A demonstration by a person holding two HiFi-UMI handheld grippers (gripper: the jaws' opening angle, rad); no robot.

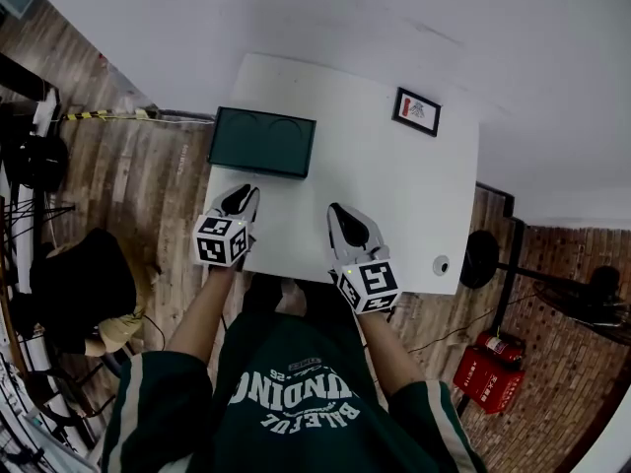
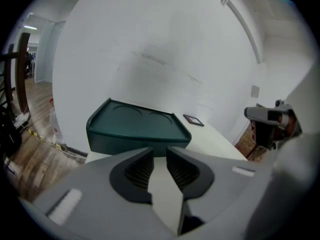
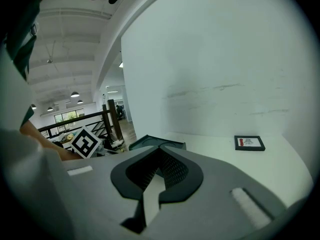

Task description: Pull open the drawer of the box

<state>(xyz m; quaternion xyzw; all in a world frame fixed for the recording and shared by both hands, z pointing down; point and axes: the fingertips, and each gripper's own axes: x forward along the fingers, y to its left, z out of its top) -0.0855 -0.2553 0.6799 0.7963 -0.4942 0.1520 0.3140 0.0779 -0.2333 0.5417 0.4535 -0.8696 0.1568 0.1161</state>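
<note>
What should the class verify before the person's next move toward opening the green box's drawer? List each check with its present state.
1. Left gripper jaws apart, nothing between: ok.
2. Right gripper jaws together, empty: ok.
3. Left gripper touching the green box: not ok, short of it.
4. Table bare between grippers and box: ok.
5. Drawer handle located: cannot tell.
6. Picture frame away from the box: ok.
</note>
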